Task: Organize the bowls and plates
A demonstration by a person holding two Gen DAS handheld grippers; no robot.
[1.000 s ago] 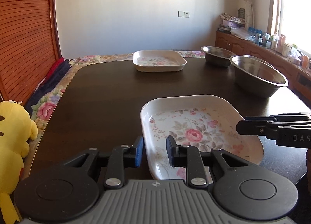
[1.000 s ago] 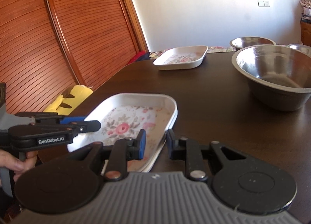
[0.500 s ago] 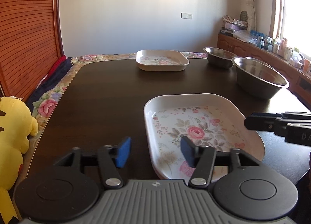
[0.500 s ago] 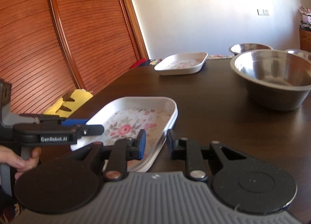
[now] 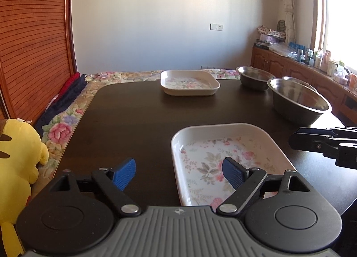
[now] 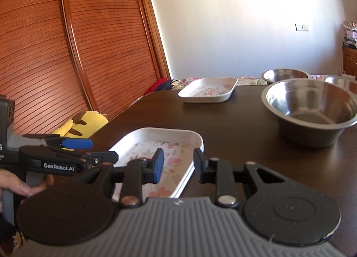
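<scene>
The left gripper [image 5: 178, 174] points slightly downward, its jaws opening wide. The right gripper [image 6: 178, 163] sits alongside, jaws narrowly apart and opening, gripping nothing.

Readable text: one brand label

From the right wrist view I can read "GenRobot.AI" in white letters on the black side of the left gripper [image 6: 89, 149], held at the left edge of the frame. Just behind it, on the grey body, a few white characters are cut off and I cannot make them out.
</scene>
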